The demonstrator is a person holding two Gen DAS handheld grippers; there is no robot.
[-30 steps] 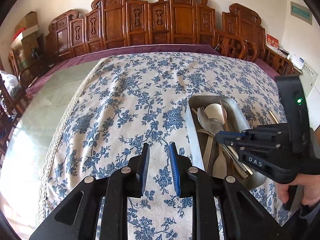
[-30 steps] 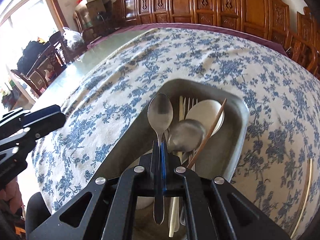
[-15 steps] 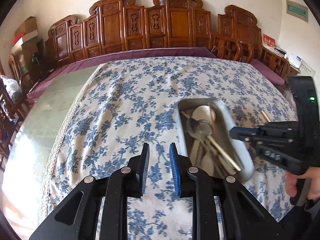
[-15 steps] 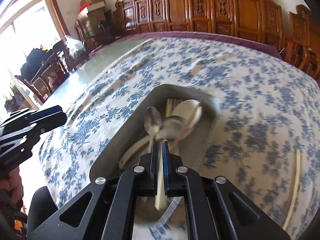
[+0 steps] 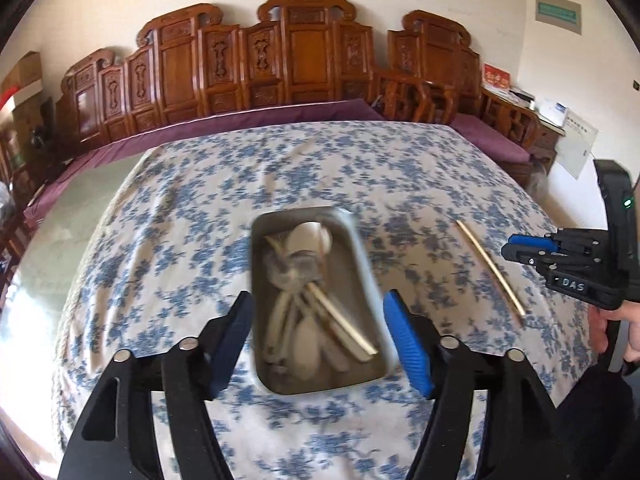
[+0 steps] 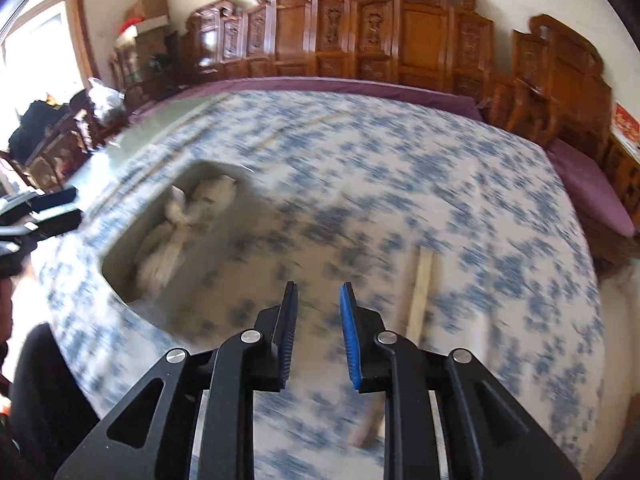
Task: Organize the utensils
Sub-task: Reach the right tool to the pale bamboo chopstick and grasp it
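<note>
Utensils point(image 5: 316, 300) fill tray point(image 5: 362, 256), framed between left gripper point(image 5: 320, 340) fingers.

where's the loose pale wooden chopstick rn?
Left wrist view: the pale wooden chopstick lies alone on the blue floral tablecloth, right of the grey metal tray, outside it, near the right gripper.

The scene is viewed from two fisheye cameras, one mounted on each gripper and aimed forward and steeply downward along the fingers. From the left wrist, the metal tray point(image 5: 362, 240) is seen close, framed by the left gripper point(image 5: 318, 338). From the right wrist, the tablecloth point(image 6: 400, 184) is faced, blurred. The tray point(image 6: 120, 248), the cloth and the carved wooden screen point(image 5: 296, 52) are shared by both.
</note>
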